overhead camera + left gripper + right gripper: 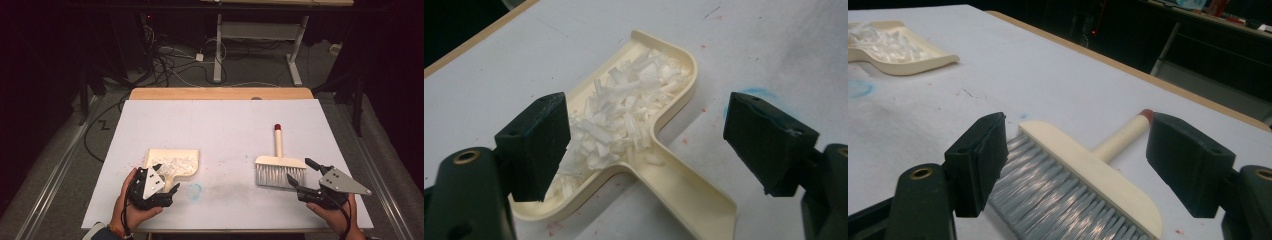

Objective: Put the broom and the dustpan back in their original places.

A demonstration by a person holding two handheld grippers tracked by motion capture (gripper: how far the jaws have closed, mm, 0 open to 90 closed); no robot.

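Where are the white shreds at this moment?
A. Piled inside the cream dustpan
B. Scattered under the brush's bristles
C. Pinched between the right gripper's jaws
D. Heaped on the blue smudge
A: the white shreds lie heaped in the pan of the cream dustpan, while the brush lies apart on the table.

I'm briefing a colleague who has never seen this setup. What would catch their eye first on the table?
Most striking is the cream dustpan at the near left of the white table, heaped with white shreds, with the left gripper open just above its handle. At the near right lies a cream brush with grey bristles and a red-tipped handle, and the right gripper stands open beside it. A faint blue smudge marks the table between them.
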